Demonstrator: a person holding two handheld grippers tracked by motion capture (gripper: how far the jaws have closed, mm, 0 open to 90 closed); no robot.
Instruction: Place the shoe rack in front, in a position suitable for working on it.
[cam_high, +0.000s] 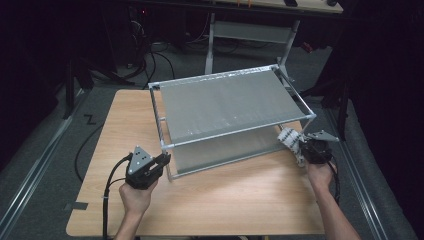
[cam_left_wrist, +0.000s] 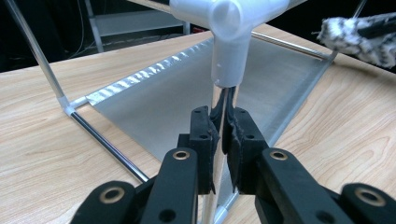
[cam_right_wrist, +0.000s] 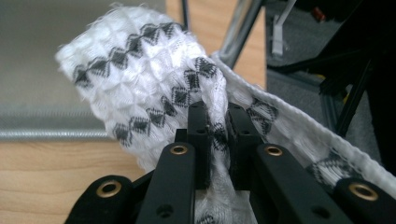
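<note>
While left tool (cam_left_wrist: 223, 123) pinches rack post (cam_left_wrist: 227, 93), right tool (cam_right_wrist: 218, 128) clamps cloth (cam_right_wrist: 149, 88)

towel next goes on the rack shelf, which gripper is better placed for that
Right, most likely. The right gripper is already shut on the towel beside the rack's right end. The left gripper is clamped on the rack's front post, steadying it.

One wooden worktop (cam_high: 225, 200) carries one metal-framed rack (cam_high: 165, 137) with two grey fabric shelves, one above the other. One white cloth with a black diamond pattern (cam_right_wrist: 154, 88) is present. Two handheld grippers are in use, a left gripper (cam_left_wrist: 223, 122) and a right gripper (cam_right_wrist: 218, 122), one in each of two hands.
</note>
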